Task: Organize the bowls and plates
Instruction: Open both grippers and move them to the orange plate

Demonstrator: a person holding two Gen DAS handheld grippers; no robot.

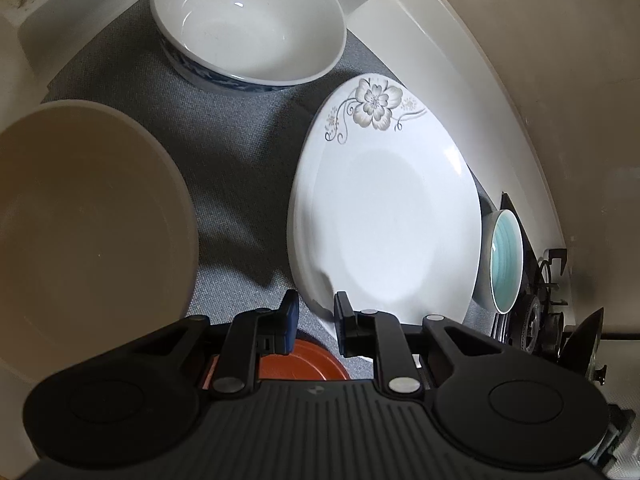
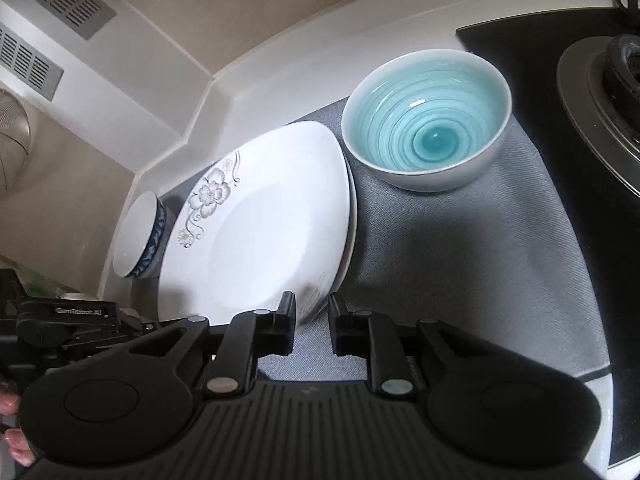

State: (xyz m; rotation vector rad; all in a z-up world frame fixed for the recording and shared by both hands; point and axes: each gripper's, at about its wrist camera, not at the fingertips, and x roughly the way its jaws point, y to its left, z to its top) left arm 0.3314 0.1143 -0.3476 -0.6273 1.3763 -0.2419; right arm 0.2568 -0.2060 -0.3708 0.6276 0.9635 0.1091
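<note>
A white plate with a grey flower print [image 1: 384,216] lies on top of another white plate on the grey mat [image 1: 224,168]. My left gripper [image 1: 316,312] is shut on the flowered plate's near rim. My right gripper [image 2: 312,312] is shut on the same plate [image 2: 260,232] at its near right rim. A white bowl with a blue pattern [image 1: 248,24] stands behind the plate, also seen in the right wrist view [image 2: 140,236]. A teal-glazed bowl [image 2: 428,132] stands right of the plate, also in the left wrist view [image 1: 506,260]. A beige bowl [image 1: 80,216] is at the left. An orange plate [image 1: 304,364] lies under my left gripper.
A black gas stove [image 2: 580,92] with a burner borders the mat on the right. A white backsplash ledge [image 2: 280,60] runs behind the dishes. The other gripper's body [image 2: 64,320] shows at the left of the right wrist view.
</note>
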